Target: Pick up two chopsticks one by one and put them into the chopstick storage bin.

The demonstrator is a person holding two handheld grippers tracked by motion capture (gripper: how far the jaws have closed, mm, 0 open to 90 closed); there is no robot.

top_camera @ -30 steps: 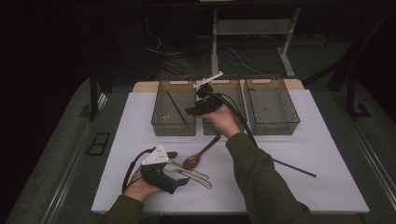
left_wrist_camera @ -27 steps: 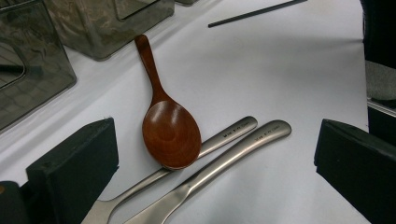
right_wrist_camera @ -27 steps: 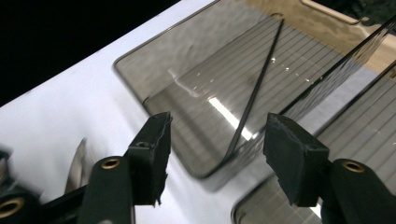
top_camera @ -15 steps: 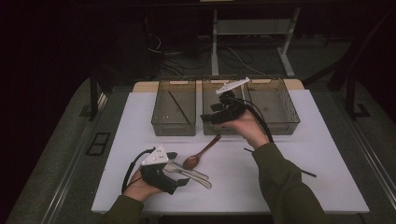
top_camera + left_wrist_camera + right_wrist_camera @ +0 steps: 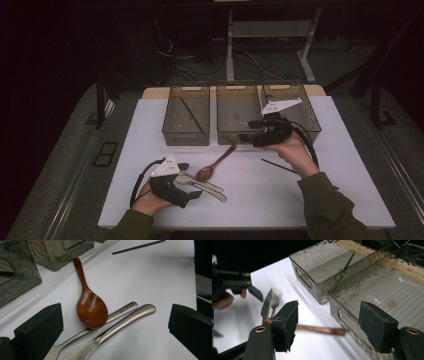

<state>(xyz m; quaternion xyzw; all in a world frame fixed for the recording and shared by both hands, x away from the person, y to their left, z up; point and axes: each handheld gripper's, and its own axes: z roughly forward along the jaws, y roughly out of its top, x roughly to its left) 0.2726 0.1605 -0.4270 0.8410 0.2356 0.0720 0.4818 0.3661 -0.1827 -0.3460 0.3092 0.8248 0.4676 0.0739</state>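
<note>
Wooden spoon point(image 5: 91, 307) on white table point(image 5: 150, 130), near middle toward front edge, bowl resting on metal fork point(image 5: 122, 311) handle, knife point(image 5: 130, 318) just beside. My left hand-held gripper point(image 5: 186, 181) low near front left corner, jaws wide apart, gripping nothing, cutlery between them. My right hand-held gripper point(image 5: 248, 131) at front wall of middle bin point(image 5: 235, 112), jaws just been opening, empty. Left bin point(image 5: 186, 117) holds one dark chopstick point(image 5: 191, 114); second chopstick point(image 5: 278, 166) lies on table by right forearm. Right bin point(image 5: 300, 107) partly hidden behind gripper. Fork tines blurred in right gripper view.
</note>
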